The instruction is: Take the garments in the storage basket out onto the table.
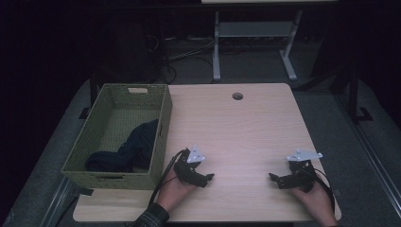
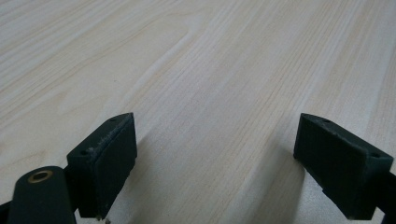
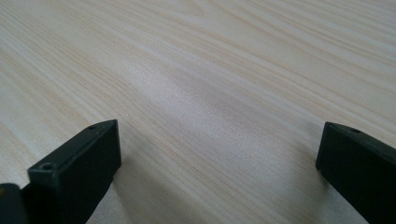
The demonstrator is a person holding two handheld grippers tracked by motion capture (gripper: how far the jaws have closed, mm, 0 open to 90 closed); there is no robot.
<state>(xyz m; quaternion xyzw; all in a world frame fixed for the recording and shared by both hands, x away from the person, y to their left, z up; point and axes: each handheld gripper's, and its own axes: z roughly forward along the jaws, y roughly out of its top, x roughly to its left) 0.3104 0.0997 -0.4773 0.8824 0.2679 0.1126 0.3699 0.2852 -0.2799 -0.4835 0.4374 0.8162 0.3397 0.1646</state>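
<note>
Cloth [image 1: 127,149] in basket [image 1: 163,127] (dark)

Table [image 1: 246,127]: pale wood-grain top, matt and smooth, with fine straight grain lines in both gripper views. Basket [image 1: 163,127], at 9 o'clock from the table's middle: olive-green woven walls, coarse and matt. Dark cloth [image 1: 137,144] inside it: navy, soft and crumpled, possibly knitted, though the high view is too dim to tell. Left gripper [image 2: 215,168] and right gripper [image 3: 219,172]: 2 black jaws each, matt hard plastic by the look, with faintly scuffed edges. 1 brass-coloured ring [image 2: 39,176] at 8 o'clock in the left gripper view: metallic sheen.
</note>
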